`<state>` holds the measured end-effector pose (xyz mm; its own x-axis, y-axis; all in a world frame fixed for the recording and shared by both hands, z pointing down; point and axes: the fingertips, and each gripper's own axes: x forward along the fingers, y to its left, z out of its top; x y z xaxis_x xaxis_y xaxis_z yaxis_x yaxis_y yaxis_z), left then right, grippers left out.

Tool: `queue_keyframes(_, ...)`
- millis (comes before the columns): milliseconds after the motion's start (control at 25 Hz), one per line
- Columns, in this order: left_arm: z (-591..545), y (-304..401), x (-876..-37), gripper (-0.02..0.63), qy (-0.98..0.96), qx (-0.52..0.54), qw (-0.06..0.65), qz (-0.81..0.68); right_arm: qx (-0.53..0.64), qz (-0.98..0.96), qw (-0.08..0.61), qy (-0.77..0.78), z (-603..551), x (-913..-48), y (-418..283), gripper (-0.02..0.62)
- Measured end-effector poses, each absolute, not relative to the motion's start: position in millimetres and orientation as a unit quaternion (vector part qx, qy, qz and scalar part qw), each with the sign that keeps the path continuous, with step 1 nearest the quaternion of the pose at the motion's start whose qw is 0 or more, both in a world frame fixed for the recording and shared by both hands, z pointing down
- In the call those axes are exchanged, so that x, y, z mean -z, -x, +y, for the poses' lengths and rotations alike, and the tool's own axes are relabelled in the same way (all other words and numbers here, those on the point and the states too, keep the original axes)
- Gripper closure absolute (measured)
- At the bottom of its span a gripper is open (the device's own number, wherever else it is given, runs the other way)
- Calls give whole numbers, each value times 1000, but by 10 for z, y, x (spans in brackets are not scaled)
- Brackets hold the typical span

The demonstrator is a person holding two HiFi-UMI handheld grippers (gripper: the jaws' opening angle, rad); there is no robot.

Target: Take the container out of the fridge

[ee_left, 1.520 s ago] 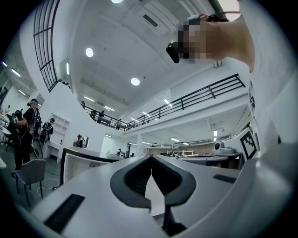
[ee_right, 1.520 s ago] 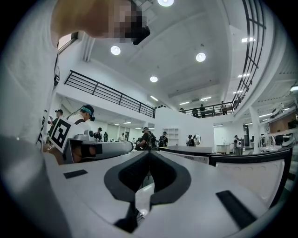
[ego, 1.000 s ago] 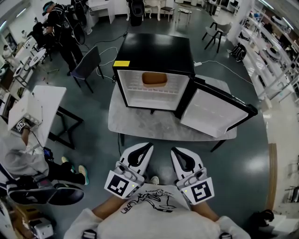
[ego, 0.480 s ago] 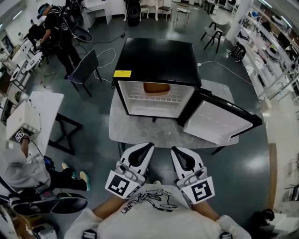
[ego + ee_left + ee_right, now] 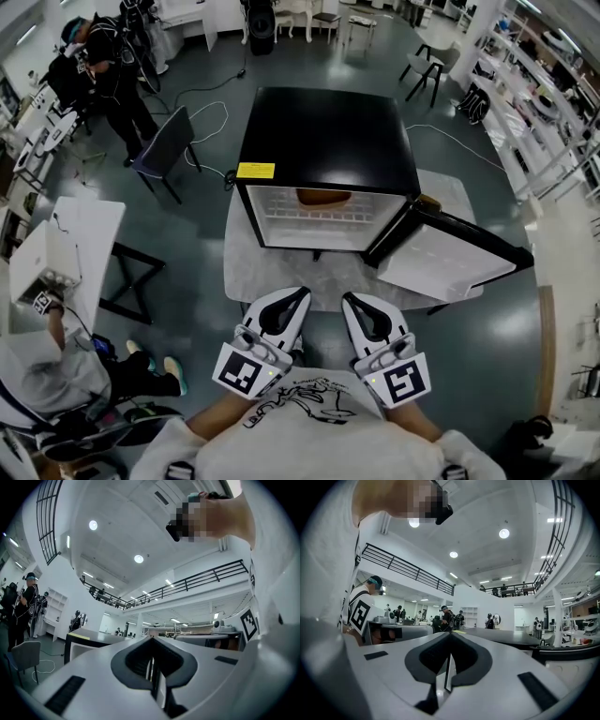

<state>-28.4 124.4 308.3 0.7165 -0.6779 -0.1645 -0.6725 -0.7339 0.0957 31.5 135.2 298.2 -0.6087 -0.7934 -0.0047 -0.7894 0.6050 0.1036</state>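
A small black fridge [image 5: 323,141] stands on a grey table [image 5: 281,272] ahead of me, its door [image 5: 450,258] swung open to the right. On the upper shelf inside sits an orange-brown container [image 5: 323,197], mostly hidden under the fridge's top edge. My left gripper [image 5: 298,293] and right gripper [image 5: 349,300] are held close to my chest, side by side, both shut and empty, short of the table's near edge. The fridge top [image 5: 93,638] shows low in the left gripper view and also as the fridge top [image 5: 501,634] in the right gripper view.
A dark chair [image 5: 164,145] stands left of the fridge. A white desk [image 5: 70,244] with a seated person is at the left. A person [image 5: 103,70] stands at the far left. Stools [image 5: 427,66] and shelving [image 5: 553,122] line the right.
The fridge and table have come closer and lower in the head view. The container is now more hidden by the fridge's top. Both grippers stay shut in front of my chest.
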Motion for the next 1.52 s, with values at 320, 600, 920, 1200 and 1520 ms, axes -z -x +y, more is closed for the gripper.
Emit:
queue_keyframes(320,905,594,-3090,591,-925,100,10,-366,51,-895,21,-442,1008,-2990,15,568)
queue_keyframes(600,722,747,-3134,591,-928,95,18,-359,46,-891,26,-451,833,-3037,158,568)
queue_keyframes(920,583,786,-3185,591,-929,93,16,-357,45,-887,29,-458,698,-3048,177,568)
queue_keyframes(1200,491,728,-3142,591,-927,97,29,-360,48,-889,27,-455,589,-3051,138,568)
queue_keyframes(1520,360,558,-3095,591,-925,93,23,-366,49,-889,26,-454,460,-3023,-63,568)
